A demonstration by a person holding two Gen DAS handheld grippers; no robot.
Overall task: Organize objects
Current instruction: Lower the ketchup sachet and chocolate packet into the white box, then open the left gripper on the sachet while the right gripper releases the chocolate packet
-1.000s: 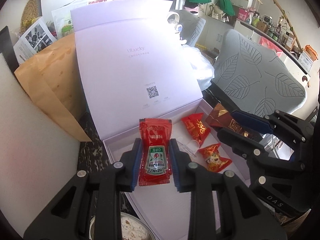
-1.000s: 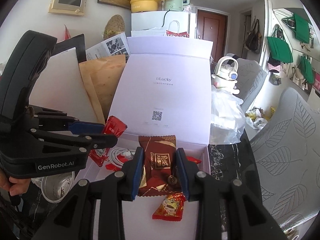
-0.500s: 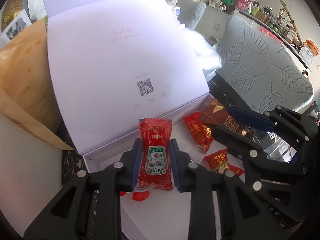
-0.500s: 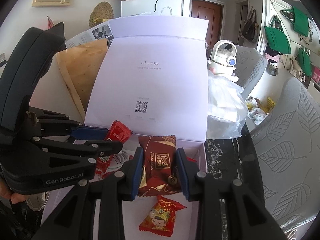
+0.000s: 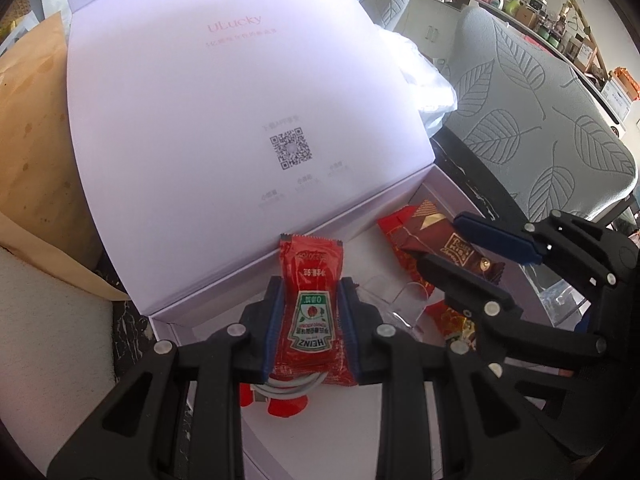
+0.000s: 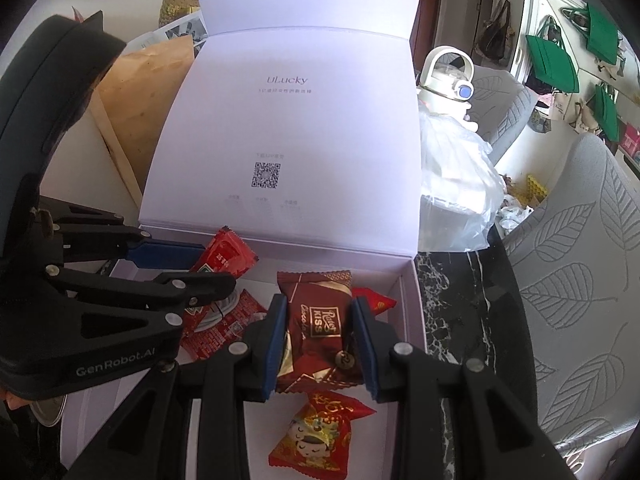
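My left gripper (image 5: 311,322) is shut on a red Heinz ketchup sachet (image 5: 312,312), held low over the left part of the open white box (image 5: 200,324). My right gripper (image 6: 319,334) is shut on a brown chocolate packet (image 6: 318,316) over the box's right part (image 6: 408,300). Each gripper shows in the other's view: the right gripper (image 5: 452,256) with its packet (image 5: 432,228), the left gripper (image 6: 212,264) with its sachet (image 6: 224,254). Red candies (image 6: 320,436) and a coiled white cable (image 5: 288,386) lie on the box floor.
The box's raised lid (image 6: 288,128) stands behind both grippers. Brown paper envelopes (image 5: 32,148) lean at the left, a white plastic bag (image 6: 452,176) sits right of the lid, and grey leaf-patterned chairs (image 5: 540,120) stand beyond the dark marble table (image 6: 452,304). A metal tin (image 6: 48,412) sits at the left.
Both grippers have sunk toward the box floor and tilted further down, each keeping its packet. The lid and the candies loom larger in both views.
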